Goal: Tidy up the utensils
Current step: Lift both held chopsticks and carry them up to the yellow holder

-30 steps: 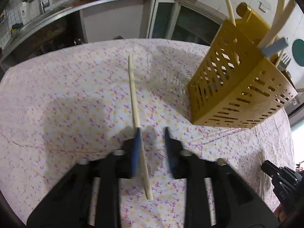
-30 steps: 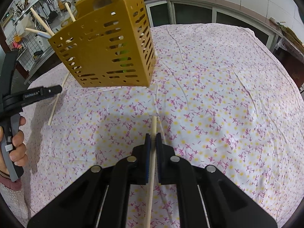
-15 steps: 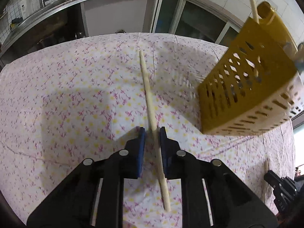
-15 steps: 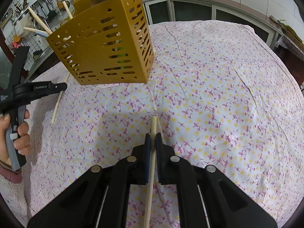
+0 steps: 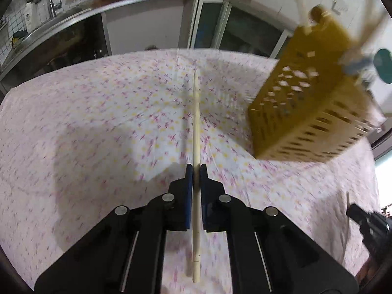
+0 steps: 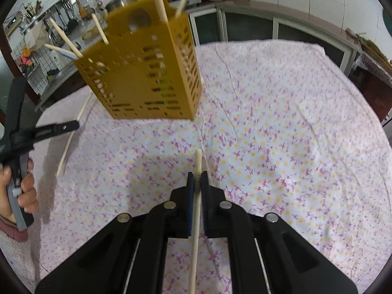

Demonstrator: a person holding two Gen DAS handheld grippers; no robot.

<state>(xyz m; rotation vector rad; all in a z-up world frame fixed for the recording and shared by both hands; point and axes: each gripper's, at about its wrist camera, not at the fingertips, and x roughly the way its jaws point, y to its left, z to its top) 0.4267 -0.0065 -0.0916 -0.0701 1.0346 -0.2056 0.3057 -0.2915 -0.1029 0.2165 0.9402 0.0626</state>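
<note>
The left tool [image 5: 196, 171] has just closed on a chopstick [image 5: 196, 122], which points away past the basket [image 5: 313, 103]; the right tool [image 6: 197, 180] clamps another chopstick [image 6: 198, 161] (likewise lengthwise).

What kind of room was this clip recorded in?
Most likely a home kitchen: a steel sink with a tap along the counter, ladles and utensils hanging on a tiled wall, and a yellow perforated plastic cutlery holder on a floral-clothed table.
</note>
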